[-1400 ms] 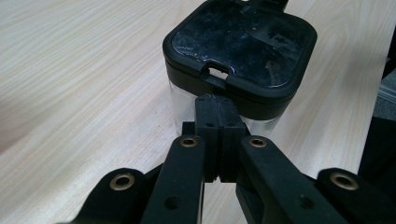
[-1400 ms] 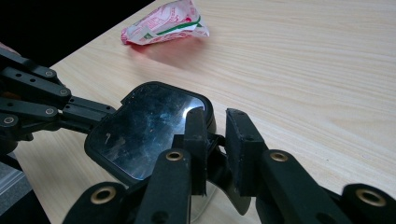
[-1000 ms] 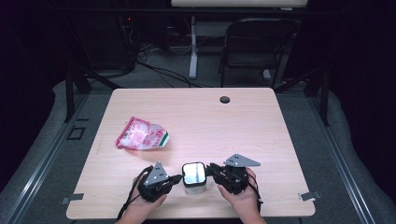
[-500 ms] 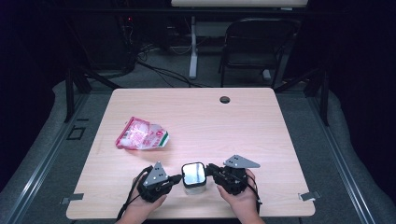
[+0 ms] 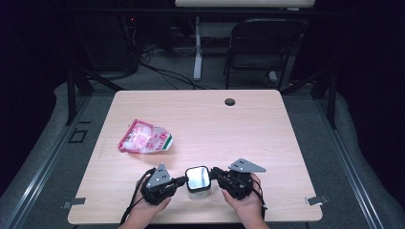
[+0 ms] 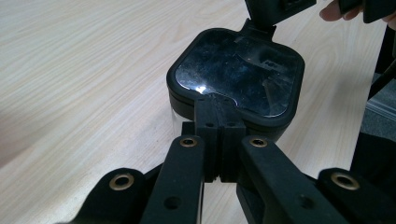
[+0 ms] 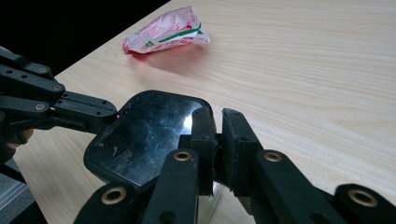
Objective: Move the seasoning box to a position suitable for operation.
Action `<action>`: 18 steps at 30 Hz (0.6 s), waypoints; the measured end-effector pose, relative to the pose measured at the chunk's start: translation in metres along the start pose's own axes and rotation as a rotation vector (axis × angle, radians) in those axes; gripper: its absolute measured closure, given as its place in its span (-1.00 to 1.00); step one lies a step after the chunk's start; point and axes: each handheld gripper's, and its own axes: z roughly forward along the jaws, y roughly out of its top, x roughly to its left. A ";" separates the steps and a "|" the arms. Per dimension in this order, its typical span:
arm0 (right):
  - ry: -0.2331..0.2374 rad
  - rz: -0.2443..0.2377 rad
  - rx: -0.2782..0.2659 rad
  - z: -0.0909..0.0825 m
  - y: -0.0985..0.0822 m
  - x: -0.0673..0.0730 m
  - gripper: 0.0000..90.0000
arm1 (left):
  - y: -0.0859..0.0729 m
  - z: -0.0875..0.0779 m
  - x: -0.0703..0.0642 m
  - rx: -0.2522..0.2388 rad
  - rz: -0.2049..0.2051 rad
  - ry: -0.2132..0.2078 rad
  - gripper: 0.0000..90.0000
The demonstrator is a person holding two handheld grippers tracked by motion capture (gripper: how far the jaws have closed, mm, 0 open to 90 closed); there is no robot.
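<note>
On the left part of the table (image 5: 286, 143) lies a red and white bag (image 5: 144, 139), crumpled, with a green stripe at one end, well apart from the work at the near edge; the right gripper view shows it too (image 7: 166, 31), far off on the wood. Nearer, the left hand (image 5: 149, 210) holds the left gripper (image 5: 181, 181) level, pointing right at the jar (image 5: 198, 190). In the left gripper view its 2 jaws are pressed together with no gap between the pads, and their tips (image 6: 218, 122) lie against the near edge of the jar's lid (image 6: 238, 79); whether they pinch a tab on the rim cannot be told. The jar stands upright on the wood between the 2 grippers, near the person's edge of the table, a clear body under a square black lid (image 5: 198, 177) with rounded corners and a glossy top. To its right, the right gripper (image 5: 216, 173) points left at the jar, held by the right hand (image 5: 244, 202). In the right gripper view its jaws (image 7: 219, 137) are nearly together, a narrow slot between the pads, set over the lid's (image 7: 140, 140) near corner; whether the rim is nipped cannot be told.
</note>
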 end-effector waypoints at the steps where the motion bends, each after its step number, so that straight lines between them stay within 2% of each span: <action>1: 0.002 0.003 -0.002 0.000 0.000 0.000 0.85 | 0.000 0.000 0.000 -0.006 -0.004 0.000 1.00; 9: 0.002 0.003 -0.003 0.000 0.000 -0.001 0.84 | 0.001 -0.001 -0.001 -0.001 0.000 0.013 0.99; 15: 0.005 0.003 -0.004 0.000 -0.001 -0.001 0.84 | -0.002 -0.002 0.007 0.023 -0.005 0.044 0.99; 18: 0.004 0.007 -0.008 0.000 -0.001 -0.001 0.84 | -0.003 -0.001 0.009 0.031 -0.009 0.047 0.99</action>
